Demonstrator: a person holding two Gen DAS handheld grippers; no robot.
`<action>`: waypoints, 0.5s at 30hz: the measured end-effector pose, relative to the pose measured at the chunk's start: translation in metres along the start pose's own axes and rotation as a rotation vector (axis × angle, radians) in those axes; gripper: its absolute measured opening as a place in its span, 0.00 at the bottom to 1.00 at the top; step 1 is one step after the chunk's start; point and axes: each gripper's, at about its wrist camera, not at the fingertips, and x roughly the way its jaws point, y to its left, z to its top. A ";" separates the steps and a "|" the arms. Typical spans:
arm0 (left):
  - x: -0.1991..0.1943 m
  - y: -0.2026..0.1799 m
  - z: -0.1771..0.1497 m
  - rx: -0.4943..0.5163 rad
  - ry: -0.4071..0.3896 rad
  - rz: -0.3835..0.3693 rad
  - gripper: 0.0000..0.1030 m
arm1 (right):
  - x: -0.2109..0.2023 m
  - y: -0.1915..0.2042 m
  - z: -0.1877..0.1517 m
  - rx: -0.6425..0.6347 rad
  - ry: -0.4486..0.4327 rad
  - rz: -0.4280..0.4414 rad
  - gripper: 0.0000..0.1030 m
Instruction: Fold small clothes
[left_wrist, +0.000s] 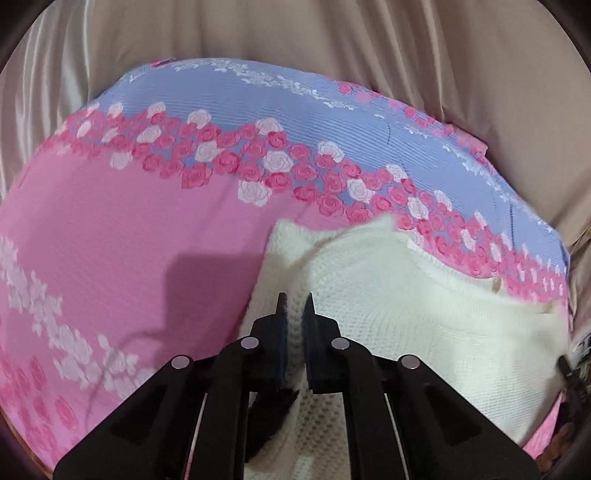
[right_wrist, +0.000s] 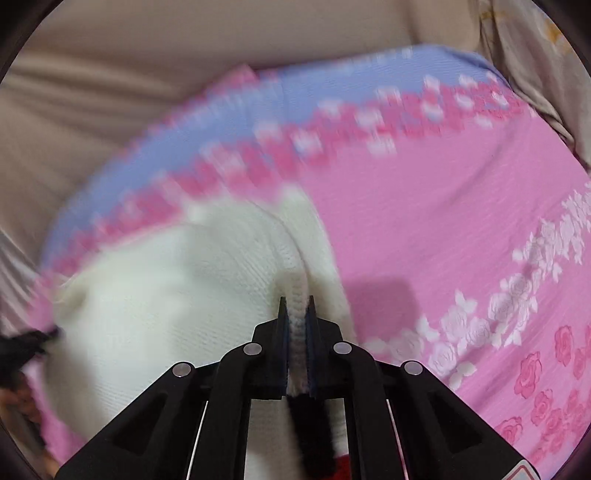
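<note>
Both jaws shut w/ white knit garment (right_wrist: 155, 295) between

The white garment (left_wrist: 388, 295) is a soft, matt knit with a coarse, bumpy weave, and a tuft of black fuzzy trim (right_wrist: 310, 435) shows at its near edge. It lies on a bedsheet (left_wrist: 129, 240) of thin matt cloth with a fine ribbed texture, printed in pink and lilac with roses, while the beige fabric (left_wrist: 332, 40) beyond the bed's far edge is smooth with a satin sheen along its folds. The left tongs (left_wrist: 295, 308) and right tongs (right_wrist: 295, 310) are matt black plastic with dull silvery metal rivet heads (left_wrist: 340, 344) and dark bluish pads (right_wrist: 283, 332) on the inner faces.
</note>
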 end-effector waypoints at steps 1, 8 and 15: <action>0.013 0.000 -0.001 0.004 0.022 0.025 0.07 | -0.015 0.005 0.006 -0.009 -0.048 0.016 0.06; -0.010 -0.003 -0.011 -0.006 0.001 0.029 0.11 | 0.037 -0.014 -0.006 0.008 0.074 -0.076 0.08; -0.063 -0.065 -0.070 0.161 -0.010 -0.036 0.32 | -0.045 0.045 -0.029 -0.140 -0.021 -0.030 0.15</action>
